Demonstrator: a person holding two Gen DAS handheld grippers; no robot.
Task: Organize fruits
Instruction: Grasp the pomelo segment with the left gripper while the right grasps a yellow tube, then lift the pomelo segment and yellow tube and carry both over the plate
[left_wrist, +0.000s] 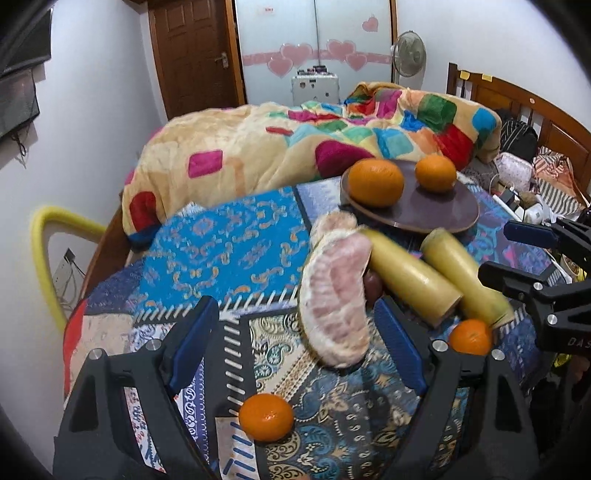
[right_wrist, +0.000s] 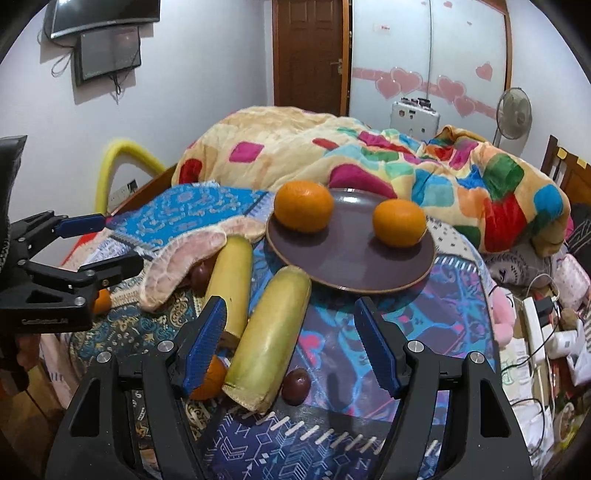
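Note:
A brown plate (left_wrist: 436, 210) (right_wrist: 347, 266) on the patterned cloth holds two oranges (left_wrist: 376, 182) (right_wrist: 399, 222). In front of it lie two peeled pomelo segments (left_wrist: 338, 302) (right_wrist: 177, 262), two yellow-green sugarcane pieces (left_wrist: 410, 275) (right_wrist: 269, 339), a dark plum (right_wrist: 295, 386) and loose oranges (left_wrist: 266, 417) (left_wrist: 471, 336). My left gripper (left_wrist: 295, 347) is open, with a pomelo segment and an orange between its fingers. My right gripper (right_wrist: 295, 350) is open over one cane piece and the plum; it also shows in the left wrist view (left_wrist: 517, 254).
A colourful blanket (left_wrist: 280, 144) is heaped behind the plate. Clutter, cables and a power strip (right_wrist: 535, 332) lie at the right. A yellow foam-covered rail (left_wrist: 48, 258) stands at the left edge of the bed.

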